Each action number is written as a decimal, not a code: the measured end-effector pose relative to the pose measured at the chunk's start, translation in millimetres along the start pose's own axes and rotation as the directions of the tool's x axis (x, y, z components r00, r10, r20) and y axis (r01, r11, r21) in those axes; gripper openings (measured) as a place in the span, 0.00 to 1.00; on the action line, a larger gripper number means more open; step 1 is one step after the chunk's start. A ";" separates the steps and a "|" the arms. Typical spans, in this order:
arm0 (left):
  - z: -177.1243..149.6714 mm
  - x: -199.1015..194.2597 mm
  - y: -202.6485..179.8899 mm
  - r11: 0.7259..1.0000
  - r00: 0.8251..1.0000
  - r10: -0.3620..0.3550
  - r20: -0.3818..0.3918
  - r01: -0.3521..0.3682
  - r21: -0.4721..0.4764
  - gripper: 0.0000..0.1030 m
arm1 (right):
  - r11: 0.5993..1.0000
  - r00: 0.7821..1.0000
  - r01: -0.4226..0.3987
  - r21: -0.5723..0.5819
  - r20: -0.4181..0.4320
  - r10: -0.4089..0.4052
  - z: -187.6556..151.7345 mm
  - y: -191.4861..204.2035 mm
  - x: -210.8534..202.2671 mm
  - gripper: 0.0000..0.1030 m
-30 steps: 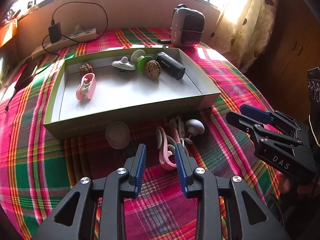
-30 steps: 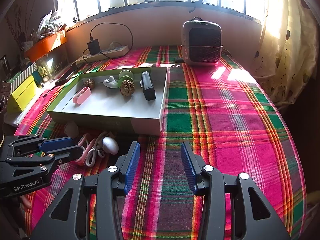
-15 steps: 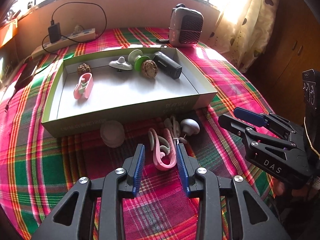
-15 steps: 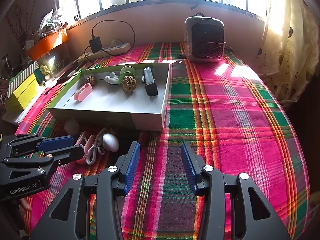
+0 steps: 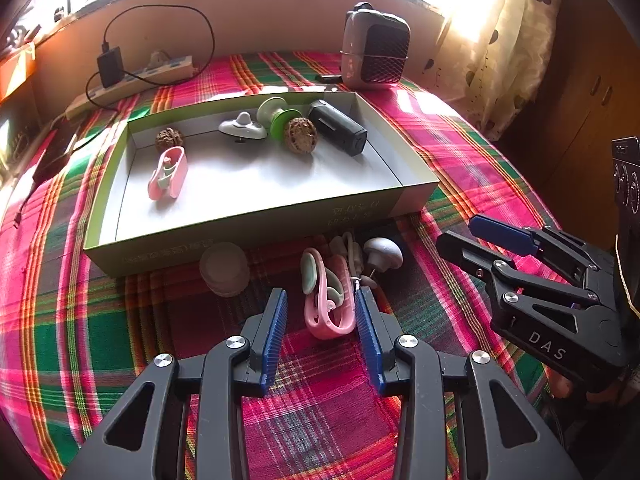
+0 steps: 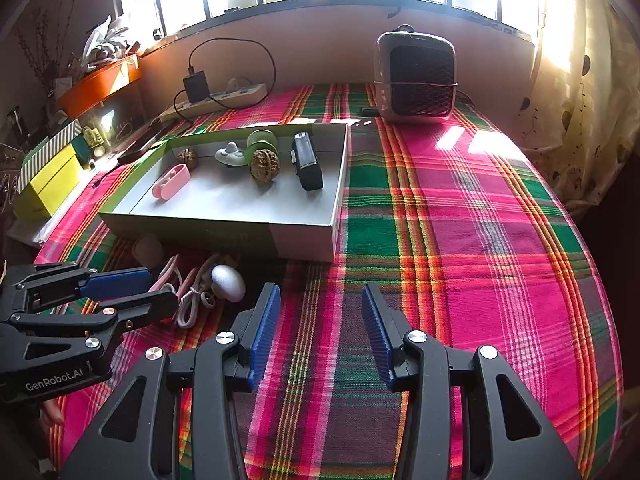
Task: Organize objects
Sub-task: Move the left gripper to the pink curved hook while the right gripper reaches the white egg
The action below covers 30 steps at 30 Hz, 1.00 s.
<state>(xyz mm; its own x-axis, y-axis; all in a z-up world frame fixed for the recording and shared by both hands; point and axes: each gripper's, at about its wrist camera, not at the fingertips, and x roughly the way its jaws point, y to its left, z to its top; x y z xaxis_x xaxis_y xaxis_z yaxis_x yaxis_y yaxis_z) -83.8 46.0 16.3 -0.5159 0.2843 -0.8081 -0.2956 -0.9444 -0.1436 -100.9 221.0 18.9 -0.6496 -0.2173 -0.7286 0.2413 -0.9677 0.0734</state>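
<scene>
A shallow green-rimmed box (image 5: pixel 256 216) (image 6: pixel 304 236) on the plaid cloth holds a pink case (image 5: pixel 168 174), two walnuts, a white and green spool, a white cap and a black device (image 5: pixel 338 128). In front of the box lie a pink and mint clip (image 5: pixel 326 300), a white mushroom-shaped knob (image 5: pixel 383 254) (image 6: pixel 228 277), a pale round puck (image 5: pixel 224 268) and a cord. My left gripper (image 5: pixel 321 312) is open, its fingers on either side of the pink clip. My right gripper (image 6: pixel 318 312) is open and empty over bare cloth.
A small heater (image 6: pixel 416 76) stands at the back by the window wall. A power strip with a charger (image 6: pixel 208 98) lies at the back left. Yellow boxes (image 6: pixel 52 176) sit off the left edge. A curtain (image 6: pixel 580 120) hangs on the right.
My left gripper has moved forward so its fingers now straddle the pink clip. The right gripper has drifted slightly; its jaws stay open.
</scene>
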 end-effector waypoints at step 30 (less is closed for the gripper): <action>4.1 7.3 3.6 0.997 0.997 0.074 -0.020 -0.074 -0.006 0.33 | 1.000 1.000 -0.013 0.000 0.001 0.013 -1.3 -1.1 -0.4 0.42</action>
<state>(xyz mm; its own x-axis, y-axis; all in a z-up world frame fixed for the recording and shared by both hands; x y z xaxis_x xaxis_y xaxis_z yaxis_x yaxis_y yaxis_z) -92.0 45.4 12.2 -0.5202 0.2108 -0.8276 -0.2519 -0.9638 -0.0871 -100.0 222.4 18.3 -0.6472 -0.2295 -0.7270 0.2495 -0.9649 0.0825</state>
